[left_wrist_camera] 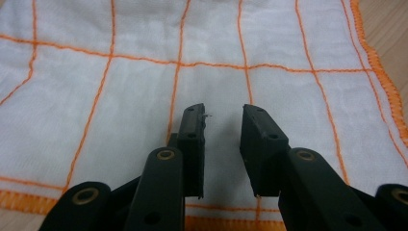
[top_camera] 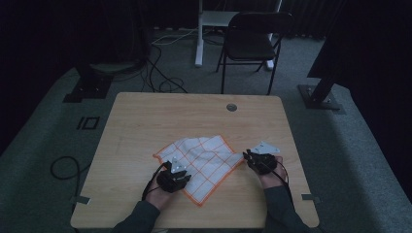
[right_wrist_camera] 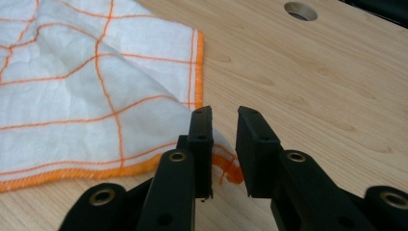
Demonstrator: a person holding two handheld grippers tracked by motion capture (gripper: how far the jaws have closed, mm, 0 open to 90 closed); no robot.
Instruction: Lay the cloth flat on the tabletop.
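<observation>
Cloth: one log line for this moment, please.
cloth rumpled on table | left gripper open over cloth | right gripper open at cloth corner | nothing gripped

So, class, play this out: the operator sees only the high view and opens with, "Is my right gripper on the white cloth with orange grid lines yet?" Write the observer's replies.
Observer: The right gripper has its jaws apart, with the orange-hemmed corner of the white cloth with orange grid lines lying between them.
Operator: And the left gripper?
Observer: The left gripper is open too, over the cloth's middle, inside the hem.
Operator: Is the cloth flat?
Observer: No, it is rumpled near the right corner.
</observation>
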